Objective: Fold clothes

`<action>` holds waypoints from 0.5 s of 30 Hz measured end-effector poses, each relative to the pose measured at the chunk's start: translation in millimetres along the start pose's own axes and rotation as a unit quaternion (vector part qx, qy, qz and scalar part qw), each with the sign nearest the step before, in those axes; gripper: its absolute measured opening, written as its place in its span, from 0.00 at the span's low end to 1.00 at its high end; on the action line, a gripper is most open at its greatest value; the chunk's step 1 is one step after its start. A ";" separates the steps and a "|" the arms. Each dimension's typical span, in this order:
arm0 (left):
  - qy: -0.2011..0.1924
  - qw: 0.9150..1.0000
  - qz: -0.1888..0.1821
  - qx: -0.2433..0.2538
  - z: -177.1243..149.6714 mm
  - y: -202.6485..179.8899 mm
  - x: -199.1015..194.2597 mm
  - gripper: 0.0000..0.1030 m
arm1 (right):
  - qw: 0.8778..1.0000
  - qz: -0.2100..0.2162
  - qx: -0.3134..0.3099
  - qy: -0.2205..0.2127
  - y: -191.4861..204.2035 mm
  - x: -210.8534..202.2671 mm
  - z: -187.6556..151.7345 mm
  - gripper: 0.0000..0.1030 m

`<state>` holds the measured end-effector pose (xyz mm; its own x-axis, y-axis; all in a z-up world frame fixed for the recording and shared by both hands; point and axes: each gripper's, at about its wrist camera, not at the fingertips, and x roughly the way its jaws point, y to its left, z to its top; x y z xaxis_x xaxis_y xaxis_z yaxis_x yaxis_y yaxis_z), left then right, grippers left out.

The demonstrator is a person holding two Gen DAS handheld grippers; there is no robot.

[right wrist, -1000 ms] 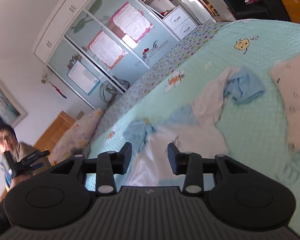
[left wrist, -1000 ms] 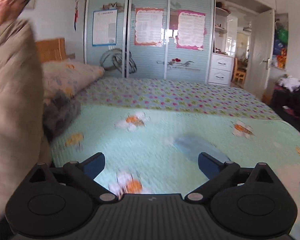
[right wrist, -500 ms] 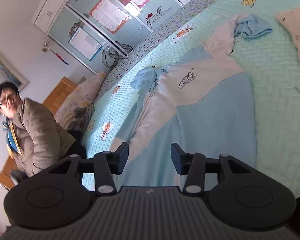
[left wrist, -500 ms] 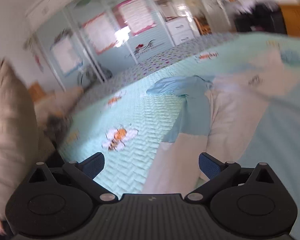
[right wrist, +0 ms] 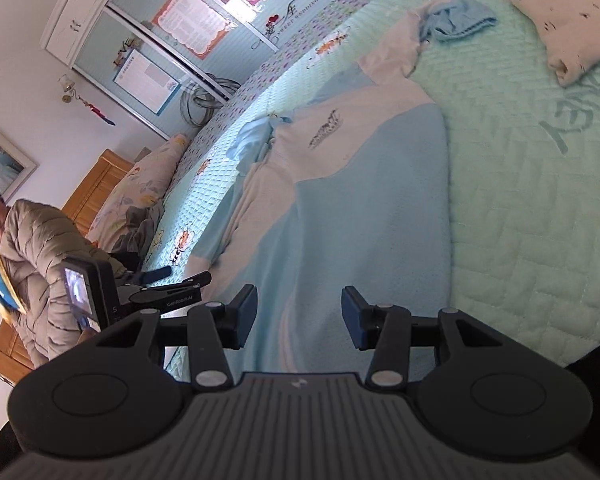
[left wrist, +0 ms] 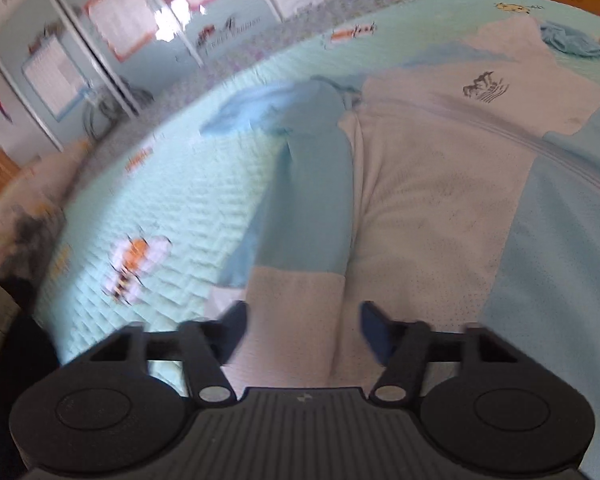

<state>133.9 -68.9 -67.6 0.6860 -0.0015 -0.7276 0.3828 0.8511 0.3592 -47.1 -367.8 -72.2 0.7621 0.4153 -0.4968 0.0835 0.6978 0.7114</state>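
garment: white and light-blue zip jacket spread flat on the bed, fills centre and right of left wrist view; grey logo on the chest, upper right
sleeve: blue sleeve with white cuff runs down the centre toward the lower middle of the frame, lying beside the jacket body
left gripper: low over the white cuff, jaws closing, cuff sits between the fingers; pads not seen pressing on the cloth; frame is motion-blurred
right gripper: over the blue lower part of the jacket, bottom centre of right wrist view, fingers about half apart, nothing gripped between them
bed: mint quilted bedspread with bee prints, takes the right half of the frame
other clothes: small crumpled blue piece upper right, touching the jacket's far sleeve; cream speckled garment far upper right, apart
person: in a puffy beige coat, left edge
background: wardrobe with sliding doors, upper left
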 end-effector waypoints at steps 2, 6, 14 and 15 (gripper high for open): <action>0.014 0.999 -0.018 -0.032 -1.6 10.7 8.3 0.32 | 1.000 0.001 0.006 0.003 -6.7 3.2 1.2 0.47; 0.019 0.998 -0.037 -0.047 -5.8 16.8 11.2 0.24 | 1.000 0.001 0.005 0.000 -13.2 4.0 3.8 0.48; 0.017 0.995 -0.037 -0.090 -1.8 37.2 15.7 0.06 | 1.000 0.002 0.000 -0.005 -12.6 5.4 6.7 0.48; 0.012 0.995 -0.034 -0.097 -1.2 40.5 12.9 0.05 | 1.000 0.002 0.000 -0.004 -12.5 5.2 6.9 0.48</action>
<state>157.6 -33.9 -63.2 0.6475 -0.0520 -0.7603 0.2992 0.9349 0.1908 -39.7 -378.4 -80.3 0.7681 0.4132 -0.4892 0.0800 0.6961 0.7135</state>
